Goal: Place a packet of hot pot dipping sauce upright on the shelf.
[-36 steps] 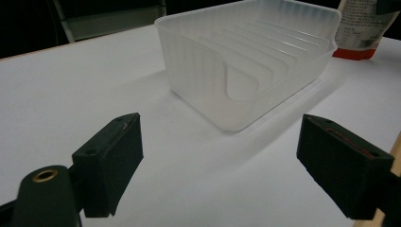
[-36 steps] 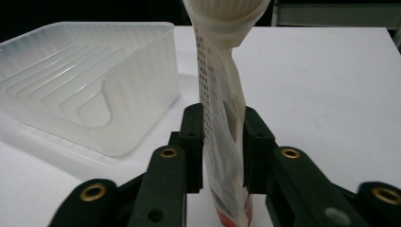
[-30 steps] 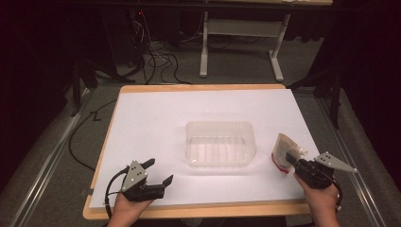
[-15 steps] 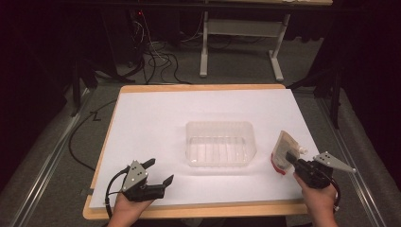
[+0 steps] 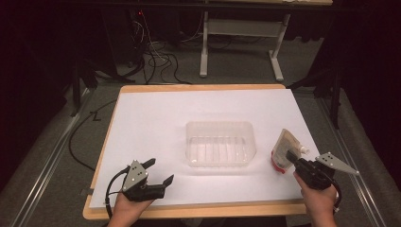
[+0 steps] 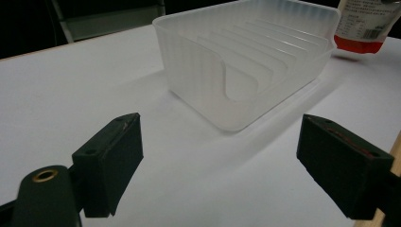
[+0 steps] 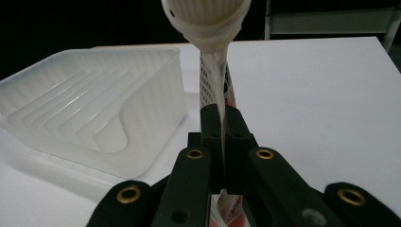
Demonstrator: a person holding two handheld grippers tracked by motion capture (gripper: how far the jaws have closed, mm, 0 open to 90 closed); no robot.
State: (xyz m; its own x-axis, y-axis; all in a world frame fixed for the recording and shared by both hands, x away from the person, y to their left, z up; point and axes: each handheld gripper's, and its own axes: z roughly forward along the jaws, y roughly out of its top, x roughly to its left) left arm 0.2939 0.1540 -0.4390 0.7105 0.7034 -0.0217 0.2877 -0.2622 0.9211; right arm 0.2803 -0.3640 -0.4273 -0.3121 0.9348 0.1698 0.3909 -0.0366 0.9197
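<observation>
Red-and-white pouch (image 5: 284, 153), label print unreadable, pinched by right fingers (image 7: 213, 124)

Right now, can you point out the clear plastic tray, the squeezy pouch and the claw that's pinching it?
clear plastic tray (image 5: 220, 126): high view, far rim.
pouch (image 5: 283, 144): high view, middle of its printed face.
right claw (image 7: 221, 125): right gripper view, between its closed tips.
</observation>
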